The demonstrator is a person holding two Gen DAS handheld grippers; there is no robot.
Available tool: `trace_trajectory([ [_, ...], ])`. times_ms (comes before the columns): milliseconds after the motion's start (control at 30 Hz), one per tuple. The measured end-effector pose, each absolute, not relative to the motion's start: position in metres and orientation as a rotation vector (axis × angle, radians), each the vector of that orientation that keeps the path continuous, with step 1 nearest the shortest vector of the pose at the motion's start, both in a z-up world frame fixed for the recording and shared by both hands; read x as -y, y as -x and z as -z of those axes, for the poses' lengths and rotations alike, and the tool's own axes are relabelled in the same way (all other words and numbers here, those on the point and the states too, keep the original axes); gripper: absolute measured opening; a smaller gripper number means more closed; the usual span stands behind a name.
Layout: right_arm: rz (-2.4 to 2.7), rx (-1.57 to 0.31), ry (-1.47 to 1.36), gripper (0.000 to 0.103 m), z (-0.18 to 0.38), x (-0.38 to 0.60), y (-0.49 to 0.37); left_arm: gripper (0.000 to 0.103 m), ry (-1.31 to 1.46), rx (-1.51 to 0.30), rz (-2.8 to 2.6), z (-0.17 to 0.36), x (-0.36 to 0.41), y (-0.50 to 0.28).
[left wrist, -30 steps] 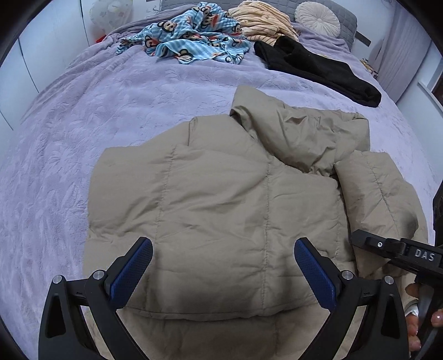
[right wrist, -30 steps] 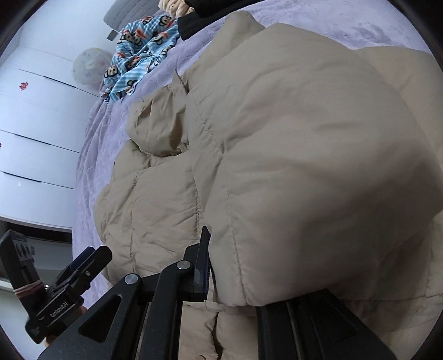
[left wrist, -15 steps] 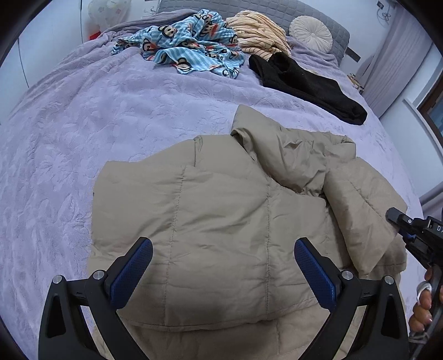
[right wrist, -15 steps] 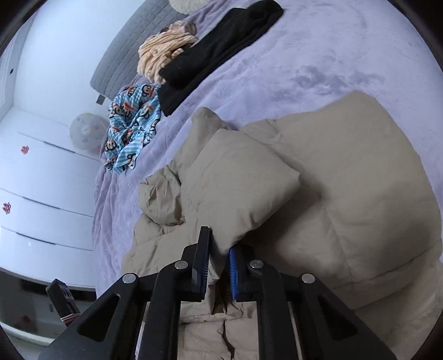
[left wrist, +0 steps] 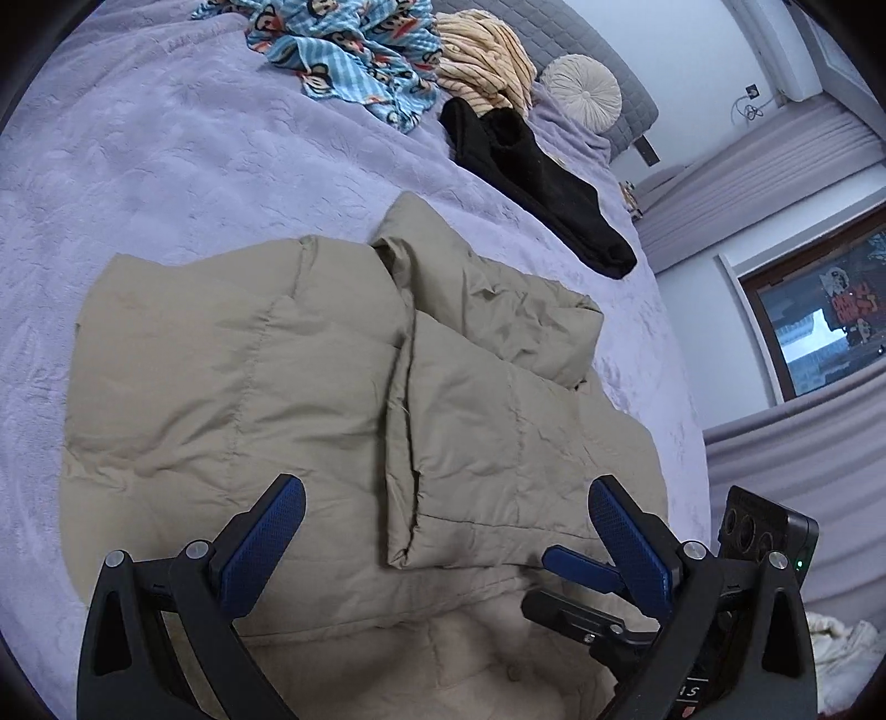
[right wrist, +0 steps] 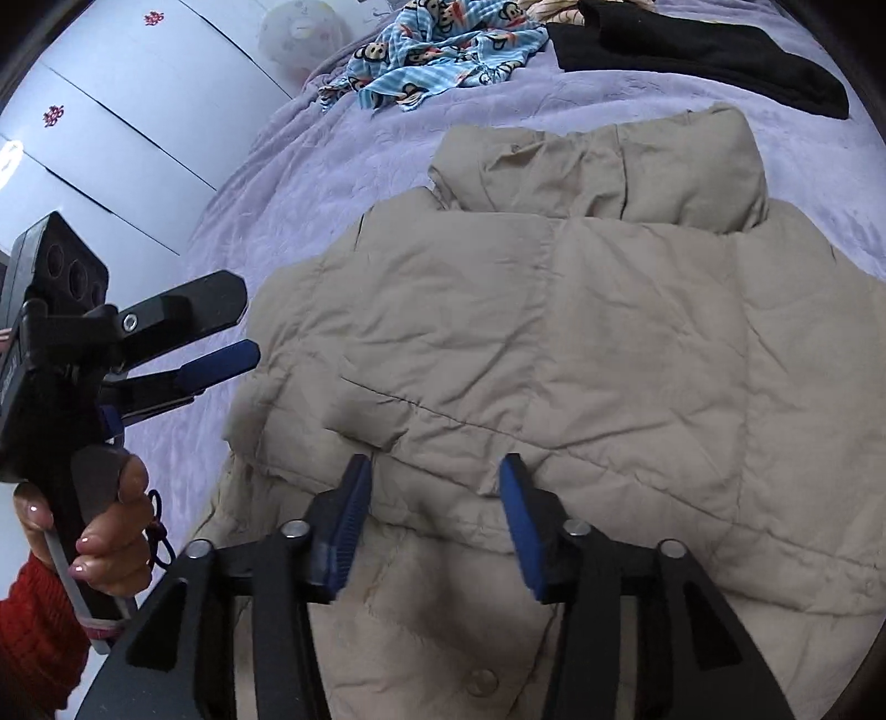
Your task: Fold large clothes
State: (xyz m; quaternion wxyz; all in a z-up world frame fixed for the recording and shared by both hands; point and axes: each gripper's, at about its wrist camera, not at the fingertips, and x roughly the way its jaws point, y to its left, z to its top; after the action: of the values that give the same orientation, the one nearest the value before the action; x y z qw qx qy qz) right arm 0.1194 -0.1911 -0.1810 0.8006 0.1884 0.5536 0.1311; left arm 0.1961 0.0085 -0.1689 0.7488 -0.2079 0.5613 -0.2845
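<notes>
On the purple bed (left wrist: 166, 183) lies the tan puffy coat (left wrist: 266, 360), one side folded in. Right gripper (right wrist: 434, 512) has just been opening, nothing between its fingers. Left gripper (left wrist: 443, 543) gapes empty. Next, maybe grab the far edge low and fold evenly. No boxes or baskets show.

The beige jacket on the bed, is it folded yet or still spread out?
Partly folded. The jacket lies flat on the bed with one sleeve laid across its body; the rest is still spread wide.

Round cushion (left wrist: 581, 94), window (left wrist: 825, 327), perhaps a fan (right wrist: 302, 33)
</notes>
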Motion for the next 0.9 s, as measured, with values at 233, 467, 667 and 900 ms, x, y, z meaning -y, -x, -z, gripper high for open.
trace_trajectory([
  [233, -0.131, -1.191, -0.473, 0.061, 0.179, 0.266, -0.063, 0.102, 0.410, -1.318, 0.626, 0.205, 0.035, -0.206],
  [467, -0.026, -1.193, -0.504, 0.061, 0.193, 0.310, -0.032, 0.007, 0.418, -1.377, 0.697, 0.209, 0.082, -0.212],
  [667, 0.005, -1.163, -0.380, 0.061, 0.192, 0.321, -0.038, 0.007, 0.503, -1.137, 0.786, 0.124, 0.069, -0.211],
  [900, 0.136, -1.089, -0.330, 0.059, 0.181, 0.369, -0.037, 0.007, 0.408, -1.151, 0.717, 0.121, 0.047, -0.210],
])
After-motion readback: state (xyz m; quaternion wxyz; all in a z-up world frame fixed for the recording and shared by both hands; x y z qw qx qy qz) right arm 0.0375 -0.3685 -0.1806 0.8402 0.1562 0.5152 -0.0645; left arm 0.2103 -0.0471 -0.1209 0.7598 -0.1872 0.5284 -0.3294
